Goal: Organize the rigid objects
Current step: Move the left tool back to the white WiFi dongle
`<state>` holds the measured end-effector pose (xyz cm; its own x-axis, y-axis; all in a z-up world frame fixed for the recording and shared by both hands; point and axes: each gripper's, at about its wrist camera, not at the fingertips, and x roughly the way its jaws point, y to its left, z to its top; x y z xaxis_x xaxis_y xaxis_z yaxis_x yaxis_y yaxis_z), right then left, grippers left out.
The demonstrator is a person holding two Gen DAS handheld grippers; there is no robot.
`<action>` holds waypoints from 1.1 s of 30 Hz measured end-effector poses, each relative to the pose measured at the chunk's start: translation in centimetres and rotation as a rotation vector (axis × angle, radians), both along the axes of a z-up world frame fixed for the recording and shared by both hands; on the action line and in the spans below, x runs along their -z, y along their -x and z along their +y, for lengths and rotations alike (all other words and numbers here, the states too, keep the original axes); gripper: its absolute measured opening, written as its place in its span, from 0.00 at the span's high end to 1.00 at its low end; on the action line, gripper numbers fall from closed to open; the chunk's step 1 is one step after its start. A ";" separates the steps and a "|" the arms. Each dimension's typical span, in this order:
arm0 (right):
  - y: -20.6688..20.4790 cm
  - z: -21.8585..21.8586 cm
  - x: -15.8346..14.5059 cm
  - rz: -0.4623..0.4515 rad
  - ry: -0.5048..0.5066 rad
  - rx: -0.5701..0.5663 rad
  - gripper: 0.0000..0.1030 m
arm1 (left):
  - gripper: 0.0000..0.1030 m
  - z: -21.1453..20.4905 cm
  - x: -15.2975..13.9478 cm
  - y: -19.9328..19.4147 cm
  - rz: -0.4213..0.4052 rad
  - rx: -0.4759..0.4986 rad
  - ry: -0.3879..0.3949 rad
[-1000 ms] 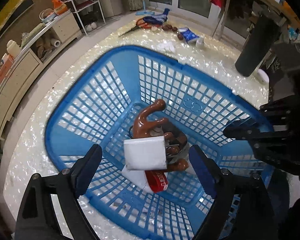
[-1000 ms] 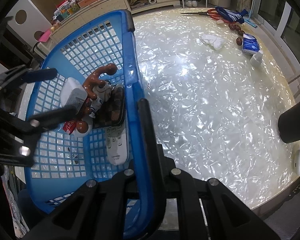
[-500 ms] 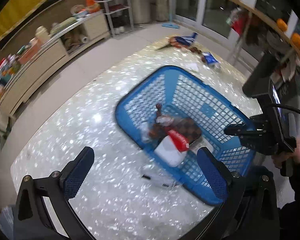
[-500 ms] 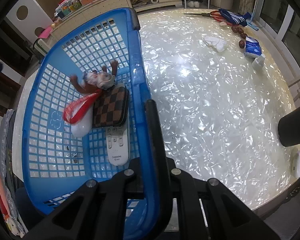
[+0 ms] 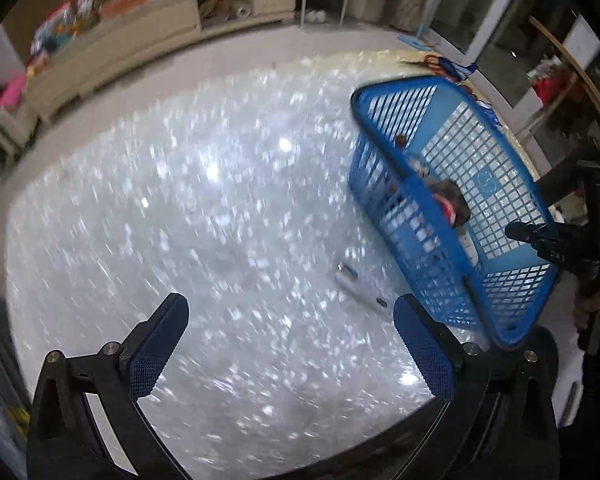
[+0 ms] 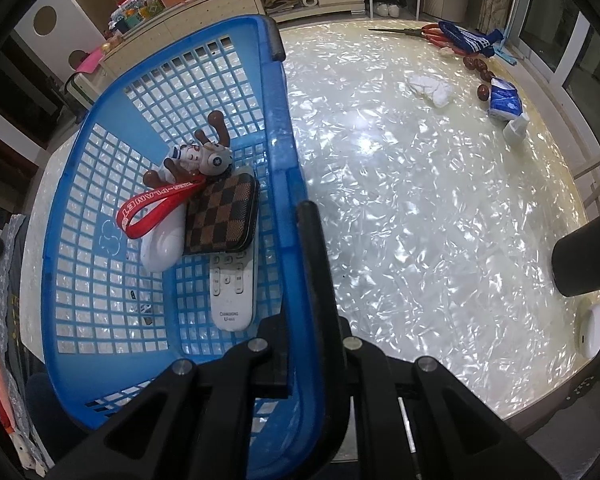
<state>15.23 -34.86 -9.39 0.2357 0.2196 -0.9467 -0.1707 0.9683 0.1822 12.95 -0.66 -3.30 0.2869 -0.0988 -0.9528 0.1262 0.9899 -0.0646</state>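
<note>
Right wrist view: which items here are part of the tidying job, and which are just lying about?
Part of the job:
blue basket
remote control
checkered wallet
figurine
red strap

Lying about:
scissors
tissue pack
crumpled tissue

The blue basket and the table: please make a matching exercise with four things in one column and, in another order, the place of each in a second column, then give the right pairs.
Things:
1. checkered wallet
2. white remote
3. blue tissue pack
4. right gripper

Places:
A. on the table, far from the blue basket
B. shut on the basket's rim
C. in the basket, partly under the wallet
D. in the basket, beside the red strap

Pairs: 1-D, 2-C, 3-A, 4-B
</note>
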 end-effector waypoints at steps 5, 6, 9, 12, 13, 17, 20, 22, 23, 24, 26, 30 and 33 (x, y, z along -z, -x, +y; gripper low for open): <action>0.0 0.0 0.0 0.001 0.000 -0.001 0.93 | 0.00 0.3 3.5 0.4 0.067 -0.078 0.081; 0.0 0.0 0.0 0.001 0.001 -0.002 0.93 | 0.00 0.2 4.4 0.5 0.087 -0.097 0.109; 0.0 0.1 0.2 0.005 0.003 -0.007 0.93 | 0.00 0.0 6.5 0.4 0.136 -0.140 0.146; -0.2 0.2 0.5 0.007 0.002 -0.007 0.93 | 0.00 0.1 8.1 0.0 0.166 -0.196 0.179; -0.2 0.1 0.6 0.009 -0.002 -0.005 0.93 | 0.00 0.1 8.7 -0.2 0.177 -0.219 0.194; -0.3 0.1 1.0 0.014 -0.004 -0.006 0.93 | 0.00 0.2 10.7 -0.7 0.188 -0.306 0.255; -0.4 0.1 1.3 0.017 -0.004 -0.009 0.93 | 0.00 -0.1 11.6 -1.3 0.196 -0.340 0.275; -0.6 0.0 1.3 0.018 -0.006 -0.009 0.93 | 0.00 -0.4 12.4 -1.5 0.208 -0.353 0.287; -0.7 0.0 1.4 0.018 -0.009 -0.007 0.93 | 0.00 -0.6 12.8 -1.6 0.216 -0.361 0.290; -0.7 -0.1 1.3 0.017 -0.008 -0.008 0.93 | 0.00 -0.8 13.1 -1.7 0.216 -0.357 0.291; -0.7 -0.1 1.3 0.017 -0.009 -0.008 0.93 | 0.00 -1.3 13.7 -1.8 0.217 -0.355 0.262; -0.6 -0.1 1.3 0.017 -0.009 -0.015 0.93 | 0.00 -1.7 14.1 -2.2 0.198 -0.380 0.215; -0.7 -0.1 1.4 0.016 -0.014 -0.013 0.93 | 0.00 -1.8 14.4 -2.6 0.198 -0.413 0.164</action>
<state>15.91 -34.92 -10.75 0.2172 0.2355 -0.9473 -0.1801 0.9635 0.1983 15.56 -2.43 -17.67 0.1484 -0.1680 -0.9745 -0.3051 0.9296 -0.2067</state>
